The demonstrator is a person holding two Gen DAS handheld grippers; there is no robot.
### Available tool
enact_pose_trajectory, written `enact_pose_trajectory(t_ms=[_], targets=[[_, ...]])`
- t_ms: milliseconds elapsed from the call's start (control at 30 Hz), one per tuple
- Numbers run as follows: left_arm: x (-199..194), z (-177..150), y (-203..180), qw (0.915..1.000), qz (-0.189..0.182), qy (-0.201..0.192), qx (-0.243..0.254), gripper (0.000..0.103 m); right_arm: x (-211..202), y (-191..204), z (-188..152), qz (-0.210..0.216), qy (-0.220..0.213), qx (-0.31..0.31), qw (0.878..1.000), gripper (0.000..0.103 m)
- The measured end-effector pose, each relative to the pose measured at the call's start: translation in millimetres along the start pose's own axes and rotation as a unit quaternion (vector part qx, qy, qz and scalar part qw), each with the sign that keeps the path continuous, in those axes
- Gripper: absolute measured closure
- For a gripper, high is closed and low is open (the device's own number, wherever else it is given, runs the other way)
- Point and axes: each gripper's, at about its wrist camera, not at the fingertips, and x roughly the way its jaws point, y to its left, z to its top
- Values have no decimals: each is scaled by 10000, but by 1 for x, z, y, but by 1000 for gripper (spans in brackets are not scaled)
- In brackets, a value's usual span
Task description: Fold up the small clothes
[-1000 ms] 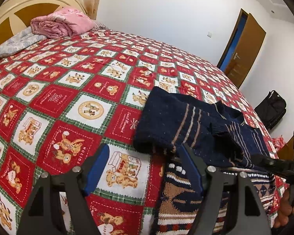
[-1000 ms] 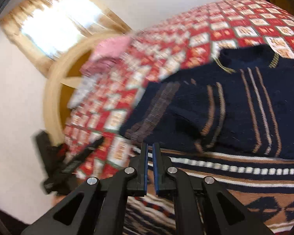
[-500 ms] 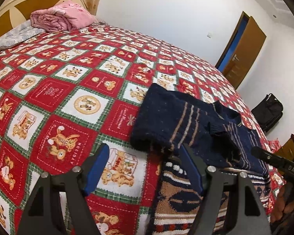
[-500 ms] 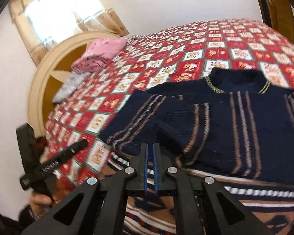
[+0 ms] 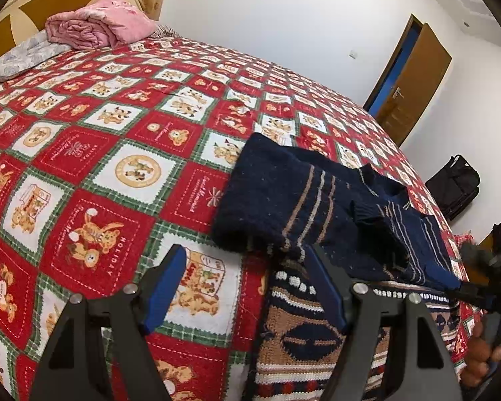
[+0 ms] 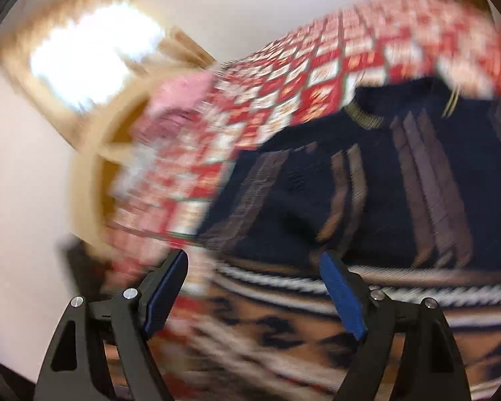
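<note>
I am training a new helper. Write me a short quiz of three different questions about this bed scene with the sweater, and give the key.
1. True or false: the navy sweater lies folded on the bedspread.
2. Which item sits near the headboard? A) a pink blanket B) a green towel C) a yellow hat
3. Fill in: neither the left gripper nor the right gripper has any ___ between its fingers.

Key: 1 true; 2 A, the pink blanket; 3 cloth. The right gripper's fingers are opening now.
</note>
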Motion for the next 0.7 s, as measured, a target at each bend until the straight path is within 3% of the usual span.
enact_pose_trajectory(t_ms=[100, 233, 267, 333, 367, 400, 467, 500, 700], targets=[[-1, -1, -2, 10000, 23, -8, 56, 27, 15, 20, 5, -683, -48, -825, 9942, 21], [-1, 0, 0, 10000, 70, 7, 16, 27, 48, 37, 10, -1577, -103, -1846, 9700, 23], [-1, 0, 1, 10000, 92, 19, 6, 27, 57, 36, 12, -1728, -47, -2001, 9644, 29], [-3, 1, 3, 9999, 148, 7, -11, 27, 77, 25, 14, -1972, 225, -2110, 9571, 51], [-4, 1, 4, 9999, 160, -8, -16, 27, 85, 16, 16, -2090, 419, -2031, 9557, 76], [-7, 2, 6, 9998, 180, -34, -22, 27, 89, 9, 17, -2106, 505, -1914, 9573, 84], [-10, 3, 9, 9997, 240, -83, -23, 27, 82, 5, 22, -2035, 463, -1803, 9612, 87], [-12, 4, 11, 9995, 279, -112, -40, 27, 78, 3, 25, -1986, 419, -1716, 9640, 96], [-10, 5, 13, 9995, 243, -44, -171, 27, 14, -20, 66, -1524, -668, -1042, 9805, 97]])
